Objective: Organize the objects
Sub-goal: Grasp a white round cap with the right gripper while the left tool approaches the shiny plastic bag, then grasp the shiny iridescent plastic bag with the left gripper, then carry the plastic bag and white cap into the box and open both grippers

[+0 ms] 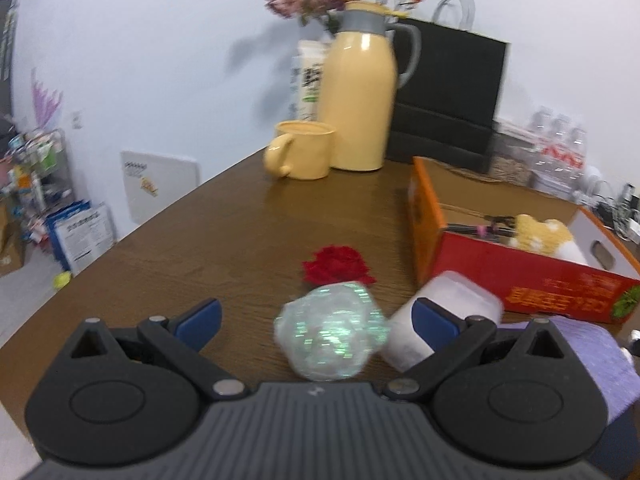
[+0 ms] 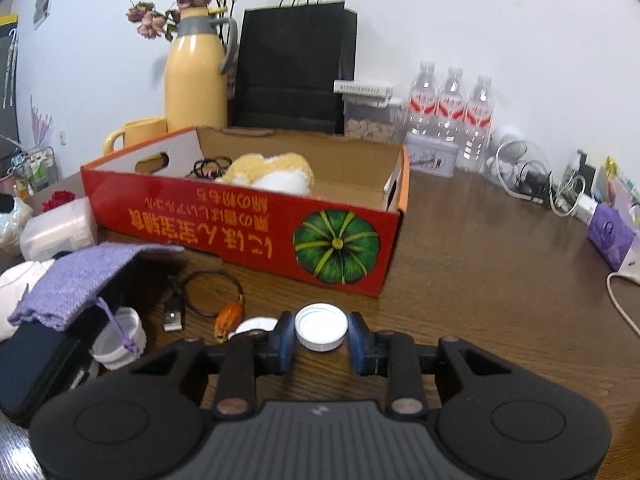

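Slippage is looking like the main risk: the right tool point(image 2: 321, 339) is clamping a smooth, shallow white plastic lid point(image 2: 321, 327) by its thin rim just above the tabletop point(image 2: 480, 280), so a tilt on the way to the box could be popping it loose. The left tool point(image 1: 316, 318) is hanging with its pads spread wide around a crinkly iridescent wrapper ball point(image 1: 331, 332), not touching it; that light, springy film may be skidding away when squeezed. Farther off, the red cardboard box point(image 2: 248, 224) is sitting open, holding a fluffy yellow plush point(image 2: 268, 170), with a glossy yellow thermos point(image 2: 196, 76) behind.
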A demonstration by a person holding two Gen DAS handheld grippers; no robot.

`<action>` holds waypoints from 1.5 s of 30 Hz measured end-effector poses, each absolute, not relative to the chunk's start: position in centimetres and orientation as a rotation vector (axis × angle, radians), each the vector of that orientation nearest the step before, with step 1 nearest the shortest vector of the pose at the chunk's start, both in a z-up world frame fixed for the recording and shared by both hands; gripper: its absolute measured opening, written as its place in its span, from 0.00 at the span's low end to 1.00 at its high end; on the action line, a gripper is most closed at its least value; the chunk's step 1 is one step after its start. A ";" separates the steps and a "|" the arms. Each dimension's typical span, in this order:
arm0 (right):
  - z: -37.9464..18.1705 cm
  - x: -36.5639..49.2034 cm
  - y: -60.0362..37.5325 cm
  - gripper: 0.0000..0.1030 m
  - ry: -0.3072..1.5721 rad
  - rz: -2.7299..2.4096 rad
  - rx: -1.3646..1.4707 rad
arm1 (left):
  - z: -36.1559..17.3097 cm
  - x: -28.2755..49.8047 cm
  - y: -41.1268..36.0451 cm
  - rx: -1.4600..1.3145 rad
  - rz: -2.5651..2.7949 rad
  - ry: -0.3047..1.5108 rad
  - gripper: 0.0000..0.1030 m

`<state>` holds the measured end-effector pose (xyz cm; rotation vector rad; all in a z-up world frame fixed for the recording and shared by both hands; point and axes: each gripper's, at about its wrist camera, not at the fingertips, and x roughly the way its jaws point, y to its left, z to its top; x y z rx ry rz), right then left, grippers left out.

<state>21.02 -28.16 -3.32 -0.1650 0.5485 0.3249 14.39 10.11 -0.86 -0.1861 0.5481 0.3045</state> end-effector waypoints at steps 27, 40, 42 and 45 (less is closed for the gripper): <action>-3.1 20.0 -27.6 0.26 0.509 0.304 -0.170 | -2.1 15.2 11.7 -0.265 0.264 0.524 0.46; 0.8 20.7 -25.5 0.27 0.395 0.350 -0.182 | 3.4 19.4 5.8 -0.133 0.109 0.398 0.46; 1.7 21.3 -24.7 0.27 0.372 0.360 -0.188 | 3.8 20.6 4.4 -0.112 0.073 0.388 0.46; 2.8 22.5 -23.3 0.27 0.344 0.377 -0.190 | 4.3 22.4 2.3 -0.083 0.032 0.383 0.46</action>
